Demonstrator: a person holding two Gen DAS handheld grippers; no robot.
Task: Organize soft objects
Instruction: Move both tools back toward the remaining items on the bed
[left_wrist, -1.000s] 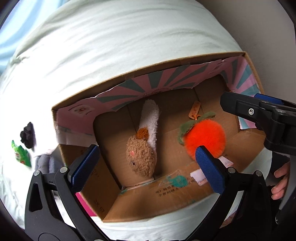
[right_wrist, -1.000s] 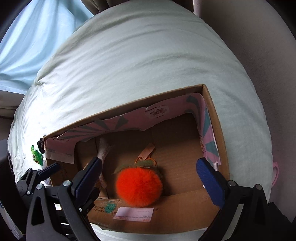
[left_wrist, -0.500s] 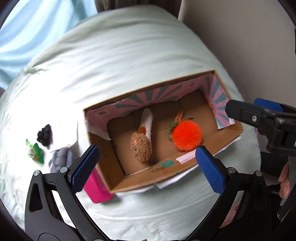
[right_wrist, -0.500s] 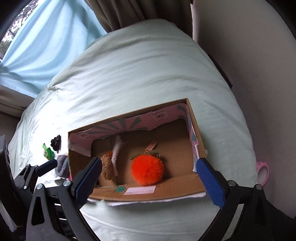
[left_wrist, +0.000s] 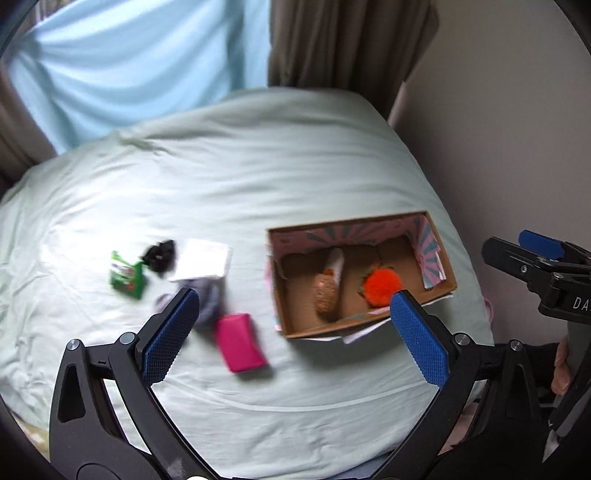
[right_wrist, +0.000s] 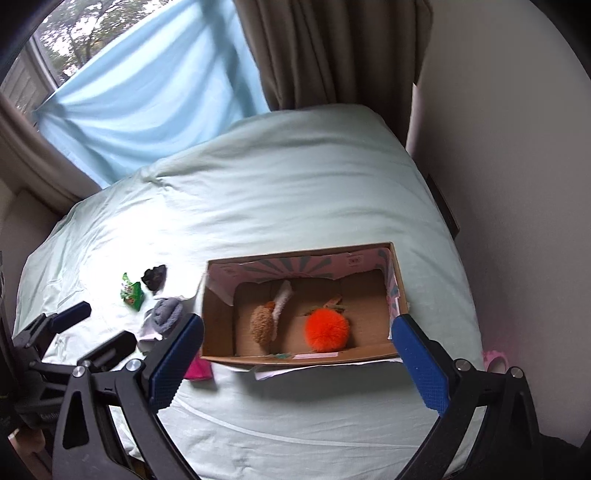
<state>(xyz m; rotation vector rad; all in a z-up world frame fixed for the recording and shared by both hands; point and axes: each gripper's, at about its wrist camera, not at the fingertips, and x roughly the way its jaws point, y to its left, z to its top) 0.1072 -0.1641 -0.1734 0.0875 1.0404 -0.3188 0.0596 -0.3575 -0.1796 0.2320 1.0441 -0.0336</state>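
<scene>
green packet, black scrunchie, grey cloth and pink pouch lie loose on the bed, likely awaiting sorting; brown plush and orange pom-pom sit inside the cardboard box; left gripper and right gripper hover, jaws apart, holding nothing

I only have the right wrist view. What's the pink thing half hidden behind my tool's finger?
Observer: A pink pouch, lying flat on the bedding just left of the cardboard box, not in it.
Operator: Anything beside the grey cloth I'm missing?
Observer: A white folded sheet lies against the grey cloth, between the black item and the box.
</scene>
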